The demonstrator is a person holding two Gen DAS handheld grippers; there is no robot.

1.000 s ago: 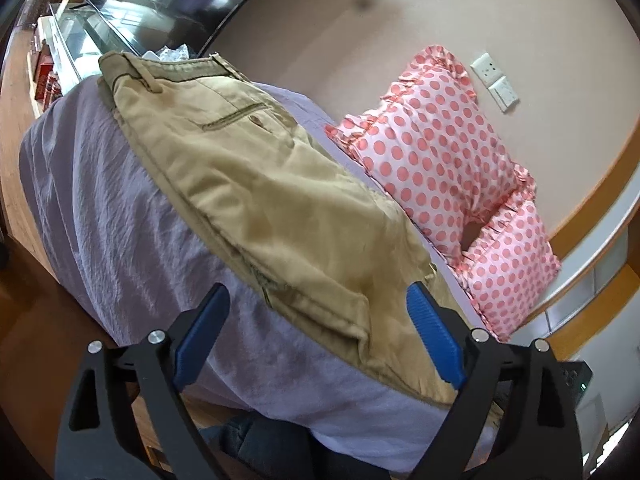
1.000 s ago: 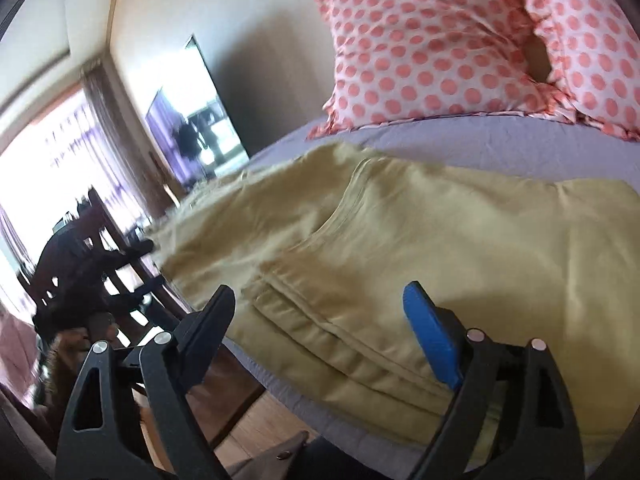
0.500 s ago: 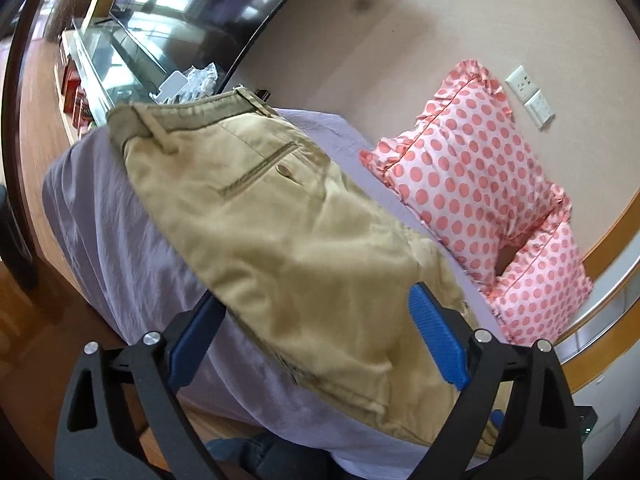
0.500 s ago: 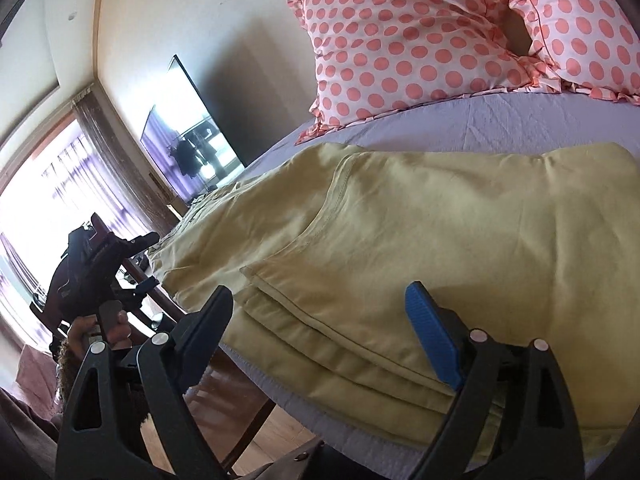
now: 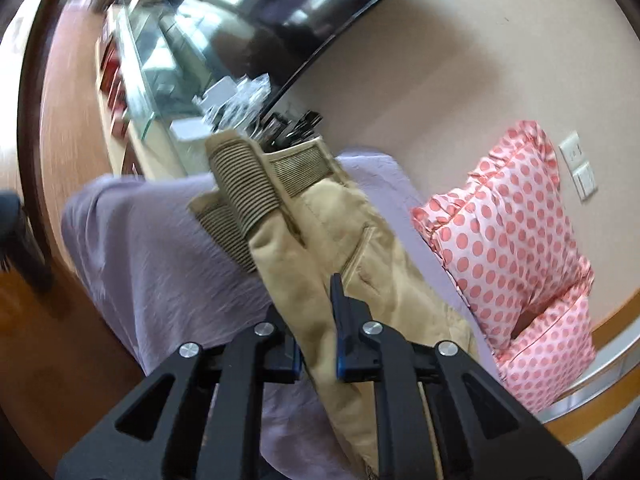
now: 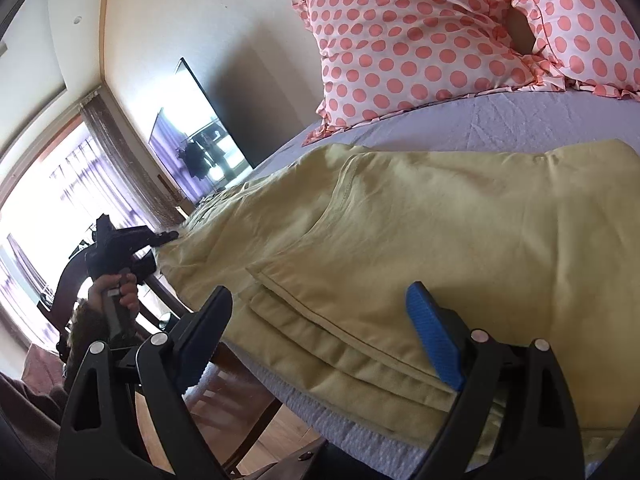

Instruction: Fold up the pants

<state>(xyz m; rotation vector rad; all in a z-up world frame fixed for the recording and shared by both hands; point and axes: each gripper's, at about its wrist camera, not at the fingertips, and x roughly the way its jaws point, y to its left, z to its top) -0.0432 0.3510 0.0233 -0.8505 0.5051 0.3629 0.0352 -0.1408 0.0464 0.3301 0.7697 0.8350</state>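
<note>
Tan pants [image 6: 420,216] lie folded lengthwise on a lavender bedsheet [image 6: 520,120]. In the left wrist view my left gripper [image 5: 316,320] is shut on the near edge of the pants [image 5: 332,240] close to the waistband, and the ribbed waistband [image 5: 248,188] stands bunched up ahead of it. The left gripper also shows in the right wrist view [image 6: 160,240], at the pants' far end. My right gripper [image 6: 320,328] is open, its jaws either side of the stacked leg hems at the bed's front edge.
Two pink polka-dot pillows [image 6: 420,40] lean at the head of the bed, also in the left wrist view [image 5: 520,240]. A dark TV [image 5: 280,12] and a glass cabinet [image 5: 140,60] stand beyond the foot. Wooden floor [image 5: 48,320] lies beside the bed.
My left gripper moved toward the waistband end and shut on the pants' edge, bunching the waistband. My right gripper stayed open and edged closer over the hems.
</note>
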